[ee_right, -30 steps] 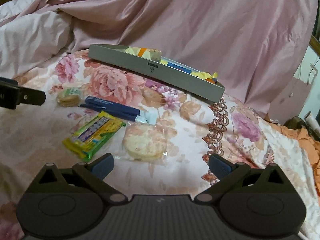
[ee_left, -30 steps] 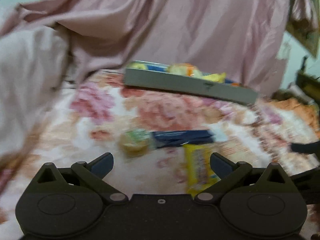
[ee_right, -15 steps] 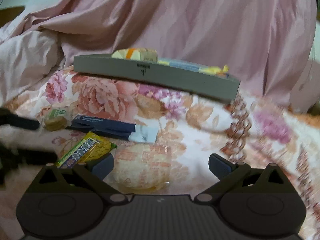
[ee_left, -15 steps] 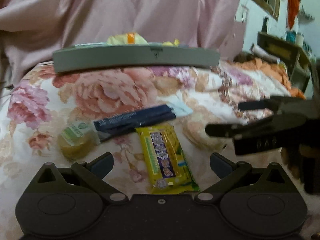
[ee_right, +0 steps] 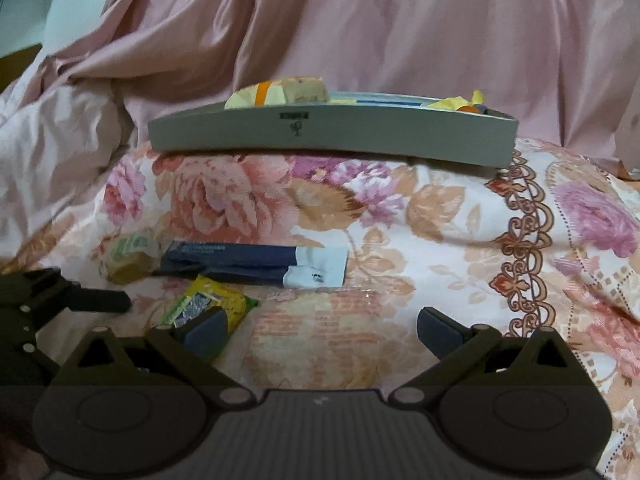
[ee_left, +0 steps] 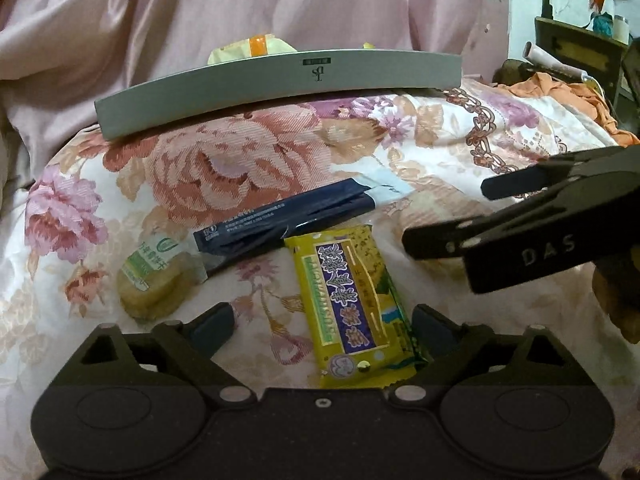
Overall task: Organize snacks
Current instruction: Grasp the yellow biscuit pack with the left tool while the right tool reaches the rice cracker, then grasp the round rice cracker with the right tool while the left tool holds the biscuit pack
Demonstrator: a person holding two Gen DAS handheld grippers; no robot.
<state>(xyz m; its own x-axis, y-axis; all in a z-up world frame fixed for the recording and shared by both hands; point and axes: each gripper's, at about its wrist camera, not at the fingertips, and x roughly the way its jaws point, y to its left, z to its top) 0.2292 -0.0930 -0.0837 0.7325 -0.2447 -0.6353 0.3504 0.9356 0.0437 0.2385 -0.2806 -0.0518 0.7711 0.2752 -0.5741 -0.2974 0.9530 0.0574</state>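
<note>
A yellow snack bar (ee_left: 352, 304) lies lengthwise between the fingers of my left gripper (ee_left: 324, 322). Its jaws are closing, and the pads do not press the bar. A dark blue packet (ee_left: 280, 220) and a round cookie with a green label (ee_left: 154, 280) lie just beyond. My right gripper (ee_right: 324, 328) stands open over a clear-wrapped round cracker (ee_right: 316, 340), which sits between its fingers. From the left wrist view the right gripper (ee_left: 446, 214) reaches in from the right. The grey tray (ee_right: 332, 136) with several snacks sits further back.
A floral bedspread (ee_left: 240, 160) carries everything. Pink cloth (ee_right: 400, 32) is draped behind the tray. An orange cloth (ee_left: 560, 88) and a dark shelf (ee_left: 580, 48) are at the far right. The left gripper's finger (ee_right: 100, 300) shows at the left of the right wrist view.
Both grippers came down closer to the snacks and rolled level. The yellow bar now lies between the left fingers, the cracker between the right ones.
</note>
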